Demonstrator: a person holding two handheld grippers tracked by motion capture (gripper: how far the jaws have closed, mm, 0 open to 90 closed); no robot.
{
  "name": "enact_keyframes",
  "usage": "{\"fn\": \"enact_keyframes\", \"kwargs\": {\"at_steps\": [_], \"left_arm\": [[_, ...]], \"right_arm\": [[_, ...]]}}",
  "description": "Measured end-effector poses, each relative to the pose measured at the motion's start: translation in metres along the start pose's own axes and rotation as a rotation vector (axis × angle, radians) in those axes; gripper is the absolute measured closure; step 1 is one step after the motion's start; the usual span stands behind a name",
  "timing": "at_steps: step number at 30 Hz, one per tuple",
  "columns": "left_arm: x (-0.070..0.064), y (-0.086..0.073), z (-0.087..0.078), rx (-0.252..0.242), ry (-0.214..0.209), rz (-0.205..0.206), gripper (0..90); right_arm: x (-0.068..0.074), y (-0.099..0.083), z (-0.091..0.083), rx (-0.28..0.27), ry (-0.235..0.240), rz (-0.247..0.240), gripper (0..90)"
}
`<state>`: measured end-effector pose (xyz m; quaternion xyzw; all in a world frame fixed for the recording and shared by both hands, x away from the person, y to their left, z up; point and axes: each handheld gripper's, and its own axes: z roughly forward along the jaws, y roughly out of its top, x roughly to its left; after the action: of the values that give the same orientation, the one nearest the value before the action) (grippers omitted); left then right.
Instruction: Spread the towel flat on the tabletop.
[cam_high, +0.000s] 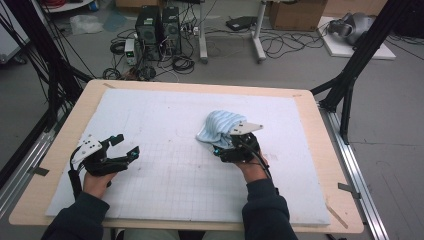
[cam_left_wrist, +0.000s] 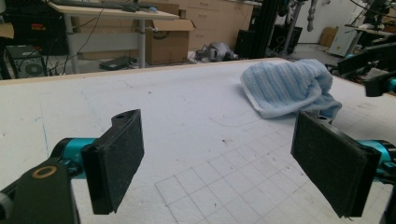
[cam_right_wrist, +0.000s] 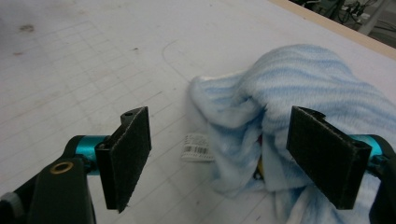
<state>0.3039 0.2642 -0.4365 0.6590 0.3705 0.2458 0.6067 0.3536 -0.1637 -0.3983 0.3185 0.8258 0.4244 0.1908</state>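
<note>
Towel label print unreadable

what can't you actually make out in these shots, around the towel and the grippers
- Under the crumpled light-blue striped towel: its own folds hide it in the right gripper view; a small dark and yellow patch shows, too little to identify.
- White tag beside the towel: print too small to read.
- Towel's near edge in the high view: hidden behind the right gripper.
- Left gripper: open and apart from the towel; its right jaw is cut off by the left gripper view's edge.
</note>
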Motion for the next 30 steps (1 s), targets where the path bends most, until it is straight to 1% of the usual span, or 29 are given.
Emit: {"fn": "enact_keyframes", "kwargs": {"at_steps": [1, 2, 3, 4, 5, 6, 7, 10, 11, 12, 13, 14, 15, 16, 17, 18, 19, 20, 22, 23, 24, 25, 26, 27, 28, 29, 30], "left_arm": [[0.000, 0.000, 0.000, -0.003, 0.001, -0.002, 17.4], [0.000, 0.000, 0.000, -0.003, 0.001, -0.002, 17.5], [0.001, 0.000, 0.000, -0.002, 0.001, -0.004, 17.5], [0.001, 0.000, 0.000, -0.002, 0.001, -0.004, 17.5], [0.001, 0.000, 0.000, -0.001, 0.001, -0.007, 17.6], [0.001, 0.000, 0.000, -0.001, 0.001, -0.007, 17.6], [0.001, 0.000, 0.000, -0.001, -0.001, -0.008, 17.6], [0.001, 0.000, 0.000, -0.001, 0.001, -0.012, 17.6], [0.001, 0.000, 0.000, -0.001, 0.000, -0.013, 17.6], [0.001, 0.000, 0.000, -0.001, 0.000, -0.013, 17.6], [0.002, 0.000, 0.001, -0.001, -0.002, -0.011, 17.6], [0.001, 0.000, 0.001, -0.001, -0.003, -0.013, 17.6], [0.001, 0.000, 0.001, -0.001, -0.003, -0.013, 17.6], [0.001, 0.000, 0.001, -0.001, -0.003, -0.013, 17.6], [0.001, 0.000, 0.001, 0.002, 0.001, -0.016, 17.8], [0.001, -0.001, 0.001, -0.001, 0.001, -0.019, 17.8], [0.002, -0.001, 0.001, 0.003, 0.002, -0.019, 17.8], [0.002, -0.001, 0.001, 0.003, 0.002, -0.019, 17.9], [0.002, -0.001, 0.001, 0.002, 0.002, -0.020, 17.9], [0.002, -0.001, 0.001, 0.003, 0.002, -0.019, 17.9], [0.002, -0.001, 0.001, 0.003, 0.002, -0.019, 17.9], [0.002, -0.001, 0.001, 0.002, 0.003, -0.023, 17.9], [0.002, -0.001, 0.001, 0.001, 0.002, -0.024, 17.9], [0.002, -0.001, 0.000, 0.000, 0.003, -0.027, 18.0], [0.002, -0.001, 0.000, 0.000, 0.003, -0.026, 18.0], [0.003, -0.001, 0.000, 0.000, 0.003, -0.026, 18.2], [0.003, -0.001, 0.000, 0.001, 0.003, -0.027, 18.2]], "right_arm": [[-0.003, 0.006, 0.006, 0.017, -0.025, 0.006, 20.9], [-0.003, 0.006, 0.006, 0.017, -0.025, 0.006, 20.9], [-0.007, 0.010, 0.014, 0.029, -0.042, 0.015, 19.4], [-0.007, 0.010, 0.014, 0.029, -0.042, 0.015, 19.4], [-0.011, 0.013, 0.020, 0.039, -0.074, 0.010, 18.3], [-0.011, 0.013, 0.020, 0.039, -0.074, 0.010, 18.3], [-0.014, 0.015, 0.025, 0.052, -0.103, 0.009, 16.8], [-0.017, 0.017, 0.029, 0.064, -0.115, 0.007, 16.7], [-0.019, 0.018, 0.034, 0.087, -0.132, -0.006, 16.7], [-0.019, 0.018, 0.034, 0.087, -0.132, -0.006, 16.7], [-0.020, 0.019, 0.038, 0.108, -0.142, -0.015, 16.7], [-0.020, 0.019, 0.038, 0.108, -0.142, -0.015, 16.7], [-0.022, 0.021, 0.045, 0.147, -0.160, -0.040, 16.8], [-0.022, 0.021, 0.045, 0.147, -0.160, -0.040, 16.8], [-0.023, 0.023, 0.051, 0.173, -0.179, -0.060, 17.5], [-0.023, 0.023, 0.051, 0.173, -0.179, -0.060, 17.5], [-0.023, 0.024, 0.057, 0.209, -0.207, -0.079, 21.1], [-0.023, 0.024, 0.057, 0.209, -0.207, -0.079, 21.1], [-0.023, 0.024, 0.064, 0.259, -0.252, -0.114, 25.1], [-0.025, 0.023, 0.068, 0.268, -0.272, -0.104, 29.2], [-0.025, 0.023, 0.068, 0.268, -0.272, -0.104, 29.2], [-0.025, 0.022, 0.071, 0.281, -0.313, -0.134, 35.2], [-0.025, 0.022, 0.071, 0.281, -0.313, -0.134, 35.2], [-0.024, 0.021, 0.074, 0.298, -0.338, -0.168, 41.0], [-0.024, 0.021, 0.074, 0.298, -0.338, -0.168, 41.0], [-0.023, 0.021, 0.074, 0.291, -0.349, -0.168, 51.9], [-0.023, 0.021, 0.074, 0.291, -0.349, -0.168, 51.9]]}}
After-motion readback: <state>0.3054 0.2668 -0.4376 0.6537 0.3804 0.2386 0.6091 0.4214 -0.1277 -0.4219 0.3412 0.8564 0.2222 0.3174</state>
